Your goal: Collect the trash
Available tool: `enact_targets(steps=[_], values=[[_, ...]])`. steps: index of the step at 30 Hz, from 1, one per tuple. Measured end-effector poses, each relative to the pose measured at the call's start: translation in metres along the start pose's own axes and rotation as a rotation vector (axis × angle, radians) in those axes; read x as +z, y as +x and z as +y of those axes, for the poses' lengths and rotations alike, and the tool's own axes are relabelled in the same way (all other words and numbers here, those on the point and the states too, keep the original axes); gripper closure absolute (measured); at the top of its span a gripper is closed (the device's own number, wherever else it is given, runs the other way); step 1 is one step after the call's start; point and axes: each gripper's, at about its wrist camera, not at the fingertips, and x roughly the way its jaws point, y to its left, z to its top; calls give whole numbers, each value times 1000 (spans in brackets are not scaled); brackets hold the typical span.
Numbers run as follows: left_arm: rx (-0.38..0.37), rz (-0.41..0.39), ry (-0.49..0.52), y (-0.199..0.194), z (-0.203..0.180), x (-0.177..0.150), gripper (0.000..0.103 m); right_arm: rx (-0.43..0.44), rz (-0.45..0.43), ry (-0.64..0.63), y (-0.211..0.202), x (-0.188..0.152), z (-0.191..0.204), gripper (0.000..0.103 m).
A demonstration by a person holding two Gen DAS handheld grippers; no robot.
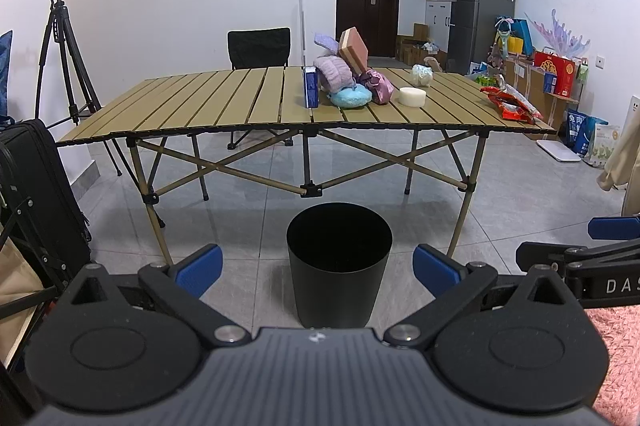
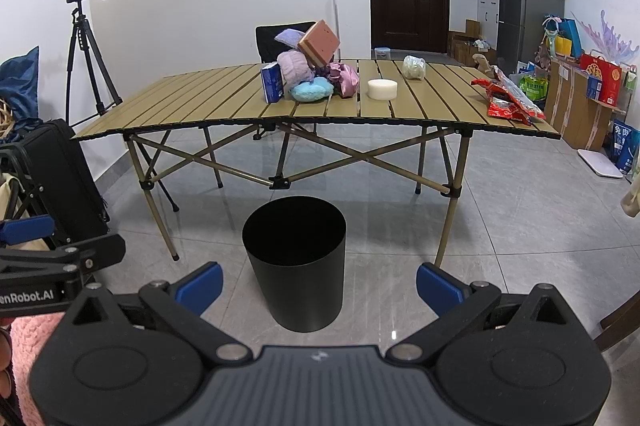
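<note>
A black bin (image 1: 339, 266) stands upright on the floor near the table (image 1: 224, 106), its inside too dark to see. Red snack wrappers (image 1: 510, 103) lie lengthwise along the table's right edge. Left gripper (image 1: 318, 268) and right gripper (image 2: 319, 284) are spread wide, holding nothing.

Both wrist views — floor-low, tableward

I'm seeing the right gripper (image 1: 600, 246) cut off by the left view's right edge, its jaw spacing untellable there. The black bin (image 2: 295, 262) is showing me only darkness inside. The blue carton (image 2: 272, 82) print is reading too small. The pink-brown block (image 2: 319, 42) is hiding part of the soft pile behind it.
</note>
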Motion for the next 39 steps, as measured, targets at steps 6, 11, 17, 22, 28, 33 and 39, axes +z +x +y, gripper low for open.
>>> enact_targets(steps=[6,11,17,22,28,33,39], values=[[0,-1,1,0,0,0,0,0,-1,0,0,0,0,0],[0,-2,0,0,0,-1,0,0,0,0,0,0,0,0],[0,-3,-1,-1,0,0,0,0,0,0,0,0,0,0],[0,-4,-1,-1,1,0,0,1,-2,0,0,0,0,0],[0,-8,-2,-4,5,11,0,2,-8,-2,-3,4,3,0],[1,-13,-1,-1,6,16,0,4,-11,-4,-2,4,3,0],[3,-28,2,7,6,21,0,4,-21,-7,3,10,2,0]])
